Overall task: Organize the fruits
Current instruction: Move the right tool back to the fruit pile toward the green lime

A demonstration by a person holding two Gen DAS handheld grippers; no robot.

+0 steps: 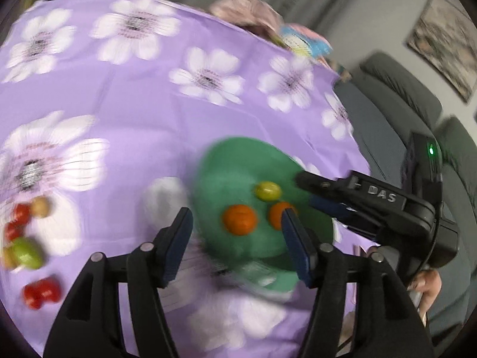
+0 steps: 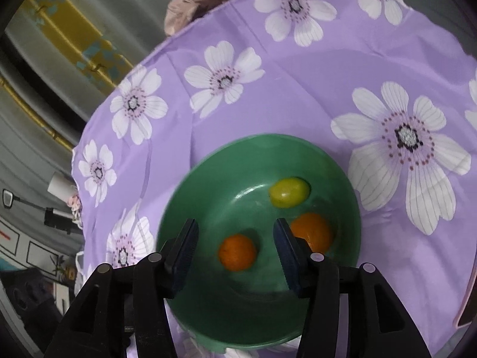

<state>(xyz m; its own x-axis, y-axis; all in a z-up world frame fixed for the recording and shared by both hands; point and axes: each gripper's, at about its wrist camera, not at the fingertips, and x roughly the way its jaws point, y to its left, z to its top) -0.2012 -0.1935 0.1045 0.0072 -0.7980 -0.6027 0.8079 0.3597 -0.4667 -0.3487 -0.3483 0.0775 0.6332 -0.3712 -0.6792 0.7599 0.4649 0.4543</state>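
A green bowl sits on the purple flowered tablecloth. It holds two orange fruits and one yellow-green fruit. My left gripper is open and empty above the bowl's near edge. My right gripper is open and empty, hovering over the bowl; it also shows in the left wrist view reaching in from the right. Loose fruits lie at the cloth's left: red ones, a green one and a tan one.
The tablecloth covers a round table. A grey sofa stands to the right, with crumpled cloth items beyond the far edge. The left wrist view is motion-blurred.
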